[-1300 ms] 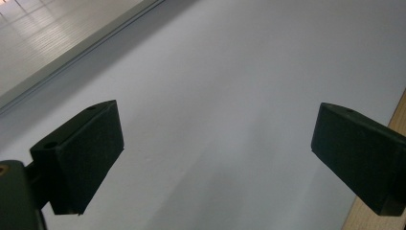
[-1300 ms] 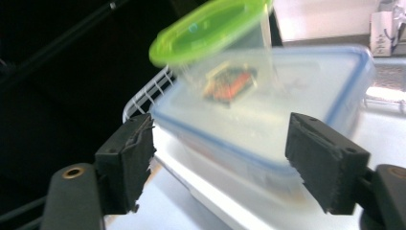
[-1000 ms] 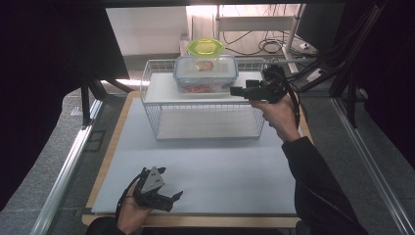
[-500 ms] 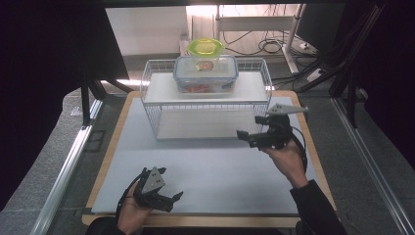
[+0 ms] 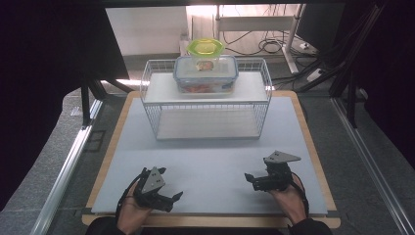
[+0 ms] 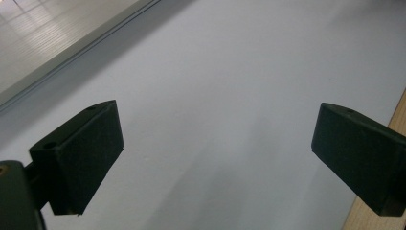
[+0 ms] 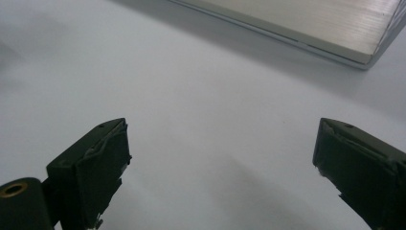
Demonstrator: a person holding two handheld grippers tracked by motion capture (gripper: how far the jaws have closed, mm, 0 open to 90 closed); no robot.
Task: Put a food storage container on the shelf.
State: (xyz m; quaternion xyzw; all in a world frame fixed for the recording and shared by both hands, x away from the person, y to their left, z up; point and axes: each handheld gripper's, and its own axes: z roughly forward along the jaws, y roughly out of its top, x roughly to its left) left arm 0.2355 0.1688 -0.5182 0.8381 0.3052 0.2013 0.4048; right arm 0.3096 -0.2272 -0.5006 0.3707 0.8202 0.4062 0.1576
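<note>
On top of wire rack (image 5: pixel 205 105): lidded clear container (image 5: pixel 206 74), probably rigid, slippery; best grasped across short sides. Left gripper (image 5: pixel 169 198), right gripper (image 5: pixel 252 180): spread, empty.

Left gripper (image 6: pixel 215 158) — fingers (image 6: pixel 81 158) apart over grey mat (image 6: pixel 230 81).

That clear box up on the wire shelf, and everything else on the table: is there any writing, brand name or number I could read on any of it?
No text can be read anywhere.
Clear box: a picture or its contents show through the lid, too blurred to tell any lettering.
Green lid behind it: no marking visible.
Wire shelf, grey mat: plain.
Left gripper, right gripper: no labels visible.
</note>
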